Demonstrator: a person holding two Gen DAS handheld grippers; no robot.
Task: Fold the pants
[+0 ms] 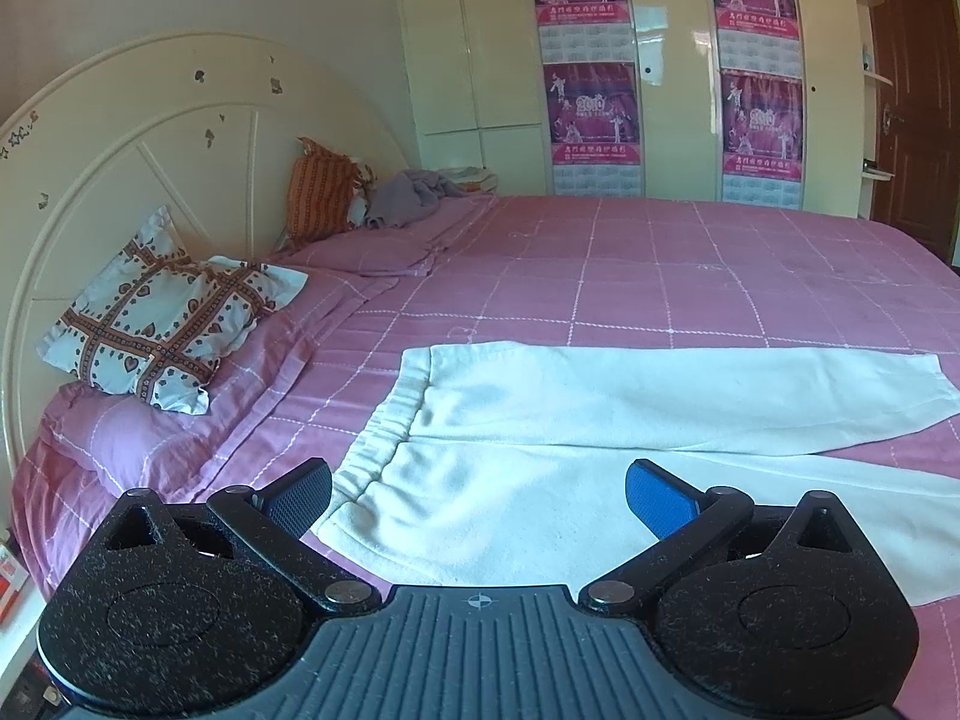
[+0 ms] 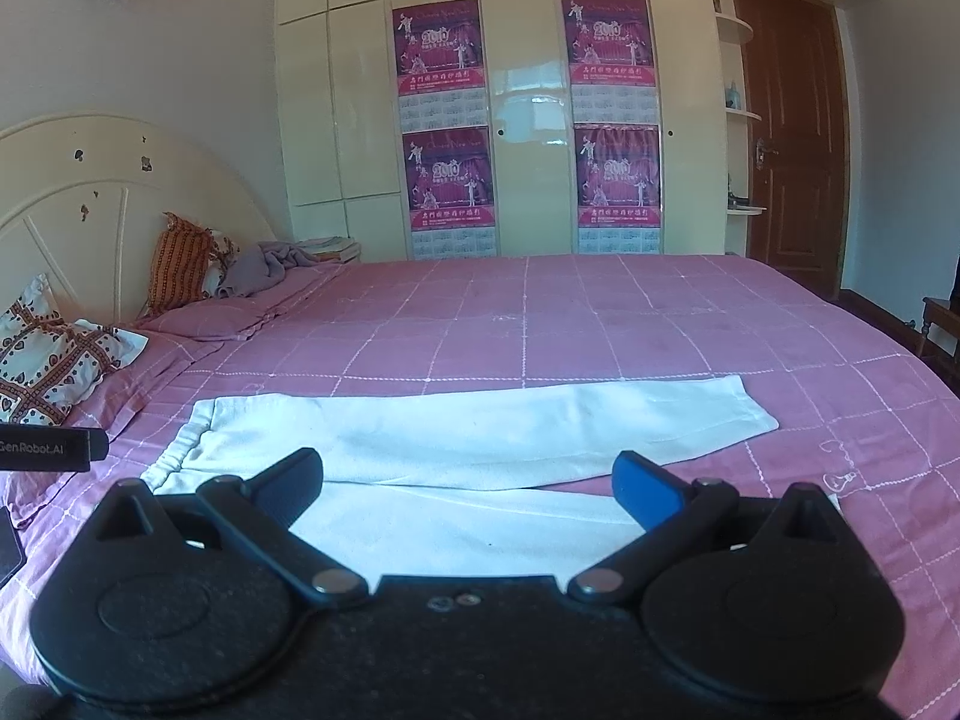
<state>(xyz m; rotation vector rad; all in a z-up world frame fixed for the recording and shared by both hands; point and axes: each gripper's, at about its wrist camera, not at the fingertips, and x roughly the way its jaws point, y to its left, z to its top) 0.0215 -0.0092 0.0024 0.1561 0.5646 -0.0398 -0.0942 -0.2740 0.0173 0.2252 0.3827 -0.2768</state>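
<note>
White pants [image 1: 600, 414] lie spread flat on the pink checked bedspread, waistband to the left and both legs running right. In the right wrist view the same pants [image 2: 480, 438] stretch across the near part of the bed. My left gripper [image 1: 480, 495] hovers open above the near leg close to the waistband, nothing between its fingers. My right gripper [image 2: 468, 489] is open too, held over the middle of the near leg, holding nothing. The near leg's cuff is hidden behind the right gripper body.
A patterned pillow [image 1: 162, 330], an orange cushion [image 1: 321, 195] and a grey crumpled cloth [image 1: 411, 195] lie by the cream headboard [image 1: 120, 180]. Wardrobe doors with purple posters [image 2: 447, 120] stand behind the bed. A brown door [image 2: 786, 138] is at right. The other gripper's body [image 2: 48, 449] shows at left.
</note>
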